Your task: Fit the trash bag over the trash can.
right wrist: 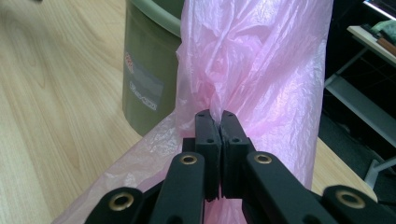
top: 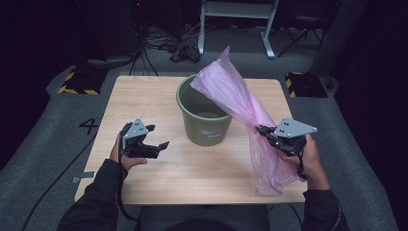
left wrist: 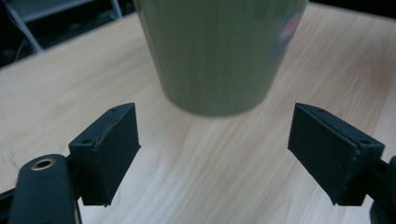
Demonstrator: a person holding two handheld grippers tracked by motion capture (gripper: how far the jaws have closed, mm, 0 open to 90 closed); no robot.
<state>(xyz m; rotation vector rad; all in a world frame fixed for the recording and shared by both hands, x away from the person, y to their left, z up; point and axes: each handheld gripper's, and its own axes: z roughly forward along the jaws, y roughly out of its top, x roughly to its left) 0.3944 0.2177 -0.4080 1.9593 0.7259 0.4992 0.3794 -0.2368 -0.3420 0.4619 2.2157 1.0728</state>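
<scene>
Your right tool (top: pixel 263 130) was pinching the pink plastic bag (top: pixel 235 98) at a bunched fold partway along its length, jaws pressed together on the film. The bag's upper part leaned over the rim of the green bucket (top: pixel 204 126); its lower end trailed down to the near right edge of the worktop (top: pixel 144 96). Your left tool (top: pixel 156 138) was spread and empty, held near the bucket's left side without touching it.

Risks as judged: the film looked thin, so a hard pull from that single pinch could have torn it or let it slip out. With the mouth unopened, the bag could have draped over the rim rather than lining the inside. The bucket looked light; a sideways tug or a knock from your left tool could have tipped or slid it.

Worktop: pale wood grain, bare apart from the bucket and bag. Room: dim, grey carpet, cables, a white frame beyond, hazard-striped blocks at the far corners
</scene>
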